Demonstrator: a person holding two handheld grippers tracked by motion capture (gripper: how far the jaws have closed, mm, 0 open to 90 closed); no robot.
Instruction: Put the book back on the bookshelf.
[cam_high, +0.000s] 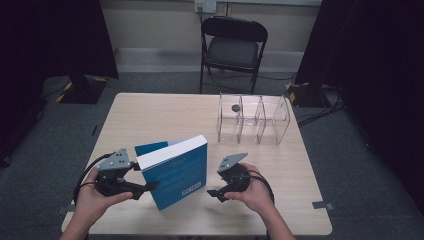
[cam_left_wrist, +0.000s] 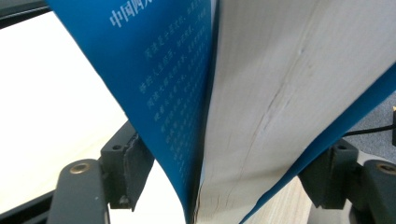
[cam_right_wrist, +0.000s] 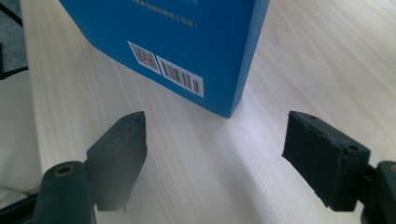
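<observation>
At the left of the high view, the left gripper (cam_high: 145, 188) sat at the lower-left corner of the blue book (cam_high: 177, 172), which stood on its edge near the front middle of the table (cam_high: 150, 117), tilted back and leaning to the right. In the left gripper view the book (cam_left_wrist: 261, 107) lay between the two jaws, its front cover curling away from the page block; the pads (cam_left_wrist: 135, 158) stood slightly clear of cover and pages, so the jaws were partly apart and not pressing. To the right of the book, the right gripper (cam_high: 216, 194) hovered just off its lower-right corner, jaws wide and empty. The right gripper view showed the book's back cover (cam_right_wrist: 187, 42), with its barcode, beyond the open pads (cam_right_wrist: 126, 140), bare wood between them.

Farther right and toward the back, a clear acrylic divider box (cam_high: 253, 119) stood well apart from the book, with a small dark thing (cam_high: 235, 107) in its left compartment. Nothing lay between book and box.

The tabletop was pale wood. Behind it stood a black folding chair (cam_high: 233, 45) on grey carpet, dark curtains on both sides.
</observation>
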